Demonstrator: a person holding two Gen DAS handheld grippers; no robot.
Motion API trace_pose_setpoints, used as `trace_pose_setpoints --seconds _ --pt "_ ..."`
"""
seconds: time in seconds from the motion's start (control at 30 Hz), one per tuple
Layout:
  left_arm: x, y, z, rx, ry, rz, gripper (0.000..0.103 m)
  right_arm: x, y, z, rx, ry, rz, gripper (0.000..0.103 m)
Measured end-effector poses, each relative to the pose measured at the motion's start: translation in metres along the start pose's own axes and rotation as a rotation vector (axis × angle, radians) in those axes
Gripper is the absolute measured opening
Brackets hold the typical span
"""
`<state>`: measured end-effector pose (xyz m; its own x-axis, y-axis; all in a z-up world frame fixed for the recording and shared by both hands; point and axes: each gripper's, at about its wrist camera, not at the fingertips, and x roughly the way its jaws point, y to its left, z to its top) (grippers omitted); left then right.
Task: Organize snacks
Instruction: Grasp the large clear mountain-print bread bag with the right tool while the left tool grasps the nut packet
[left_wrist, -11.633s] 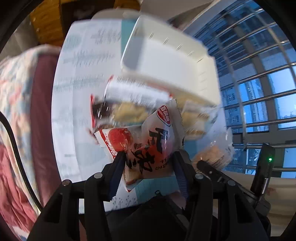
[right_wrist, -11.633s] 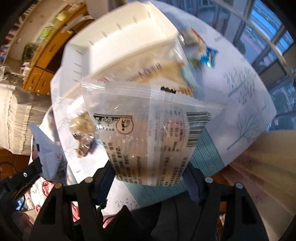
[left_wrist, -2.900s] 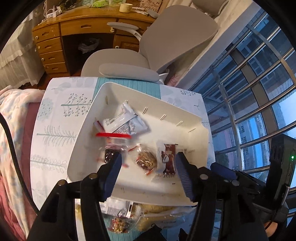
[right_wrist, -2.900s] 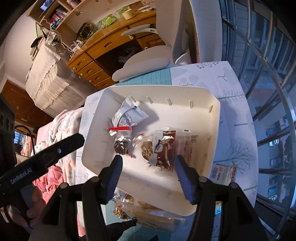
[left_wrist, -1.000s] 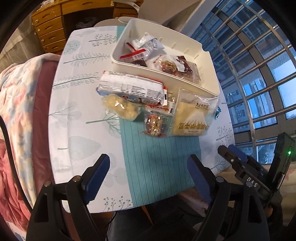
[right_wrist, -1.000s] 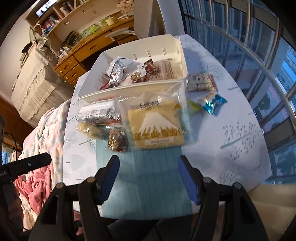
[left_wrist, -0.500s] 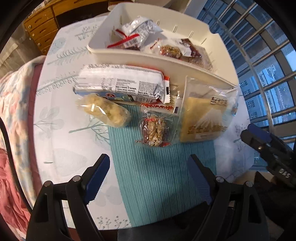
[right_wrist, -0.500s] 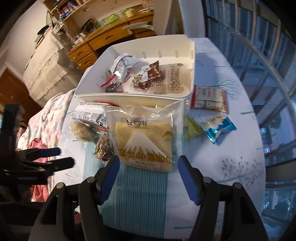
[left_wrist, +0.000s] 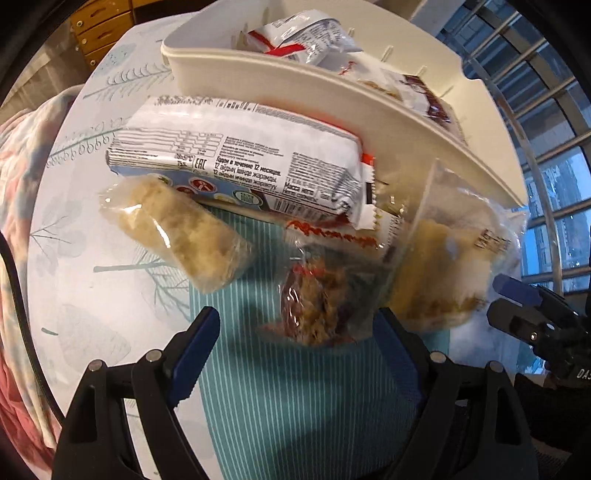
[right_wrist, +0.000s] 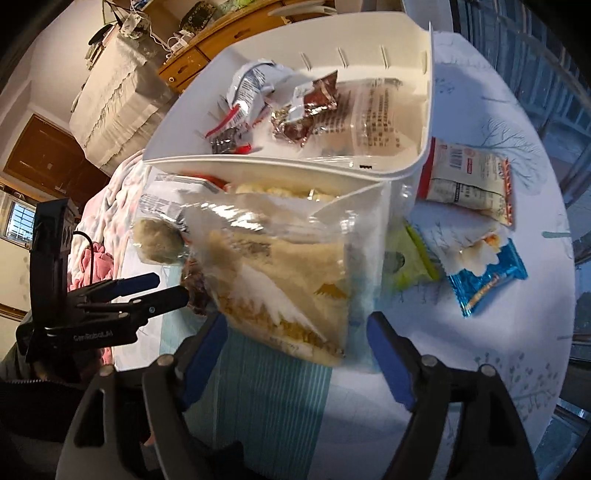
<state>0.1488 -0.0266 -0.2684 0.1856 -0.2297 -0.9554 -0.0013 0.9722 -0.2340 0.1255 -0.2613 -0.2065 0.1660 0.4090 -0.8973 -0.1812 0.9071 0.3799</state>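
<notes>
Left tool (left_wrist: 291, 347): jaws spread wide, holding nothing. A small clear-wrapped nut-cluster snack (left_wrist: 317, 306) lies on the teal placemat (left_wrist: 295, 387) between and just ahead of the blue fingertips (left_wrist: 195, 343); contact with either pad cannot be told. Ahead-left of this tool lies a pale puffed-rice bar (left_wrist: 177, 232) in clear wrap. Beyond it, a long white biscuit pack (left_wrist: 236, 155) rests against the near wall of the white plastic bin (left_wrist: 369, 110).

Right tool (right_wrist: 295, 350): jaws also wide open, empty. A clear bag of yellow wafers with a snow-mountain print (right_wrist: 284, 273) sits between and just ahead of its fingertips, far edge leaning against the bin (right_wrist: 288, 166). Image blurred here; contact cannot be told.

Inside the bin, ahead of the right tool: a silver-and-red pouch (right_wrist: 251, 88), a brown foil packet (right_wrist: 310, 110), and a flat clear bag with printed text (right_wrist: 380, 118).

Ahead-right of the right tool, on the tabletop (right_wrist: 480, 350): a blue snack packet (right_wrist: 484, 273), a yellow-green packet (right_wrist: 410, 258), a white-and-red packet (right_wrist: 469, 184) just beside the bin's corner.

The left tool appears at the left edge of the right wrist view.
</notes>
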Motion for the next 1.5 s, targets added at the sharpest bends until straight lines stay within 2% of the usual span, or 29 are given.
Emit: trace_pose_setpoints --seconds 0.23,0.37,0.5,0.63,0.73,0.77,0.83,0.9,1.0,1.2,1.5 --pt "0.02 -0.004 0.011 -0.009 0.014 -0.002 0.078 0.023 -0.017 0.013 0.048 0.034 0.05 0.082" --pt "0.026 -0.008 0.017 -0.005 0.013 -0.021 0.075 0.03 -0.022 0.018 0.074 0.038 0.091 0.091" --pt "0.035 -0.013 0.022 -0.005 0.014 -0.028 0.072 0.04 -0.031 0.019 0.118 0.066 0.101 0.091" --pt "0.037 -0.021 0.024 0.005 0.008 -0.03 0.069 0.04 -0.033 0.02 0.145 0.053 0.105 0.091" --pt "0.038 -0.031 0.025 0.013 0.004 -0.037 0.062 0.039 -0.034 0.02 0.154 0.049 0.095 0.088" --pt "0.038 -0.035 0.026 0.015 0.003 -0.05 0.055 0.038 -0.034 0.019 0.157 0.049 0.092 0.087" --pt "0.039 -0.046 0.025 0.012 0.004 -0.068 0.044 0.035 -0.034 0.019 0.162 0.058 0.094 0.083" --pt "0.041 -0.054 0.025 0.017 -0.006 -0.037 0.044 0.035 -0.036 0.018 0.197 0.07 0.139 0.068" --pt "0.044 -0.065 0.025 0.013 -0.019 -0.023 0.043 0.033 -0.043 0.011 0.255 0.081 0.214 0.058" --pt "0.037 -0.075 0.011 0.014 -0.035 -0.01 0.042 0.025 -0.04 0.009 0.231 0.071 0.228 0.044" --pt "0.018 -0.069 -0.019 -0.041 -0.041 0.013 0.037 0.01 -0.029 0.009 0.168 0.077 0.23 0.033"
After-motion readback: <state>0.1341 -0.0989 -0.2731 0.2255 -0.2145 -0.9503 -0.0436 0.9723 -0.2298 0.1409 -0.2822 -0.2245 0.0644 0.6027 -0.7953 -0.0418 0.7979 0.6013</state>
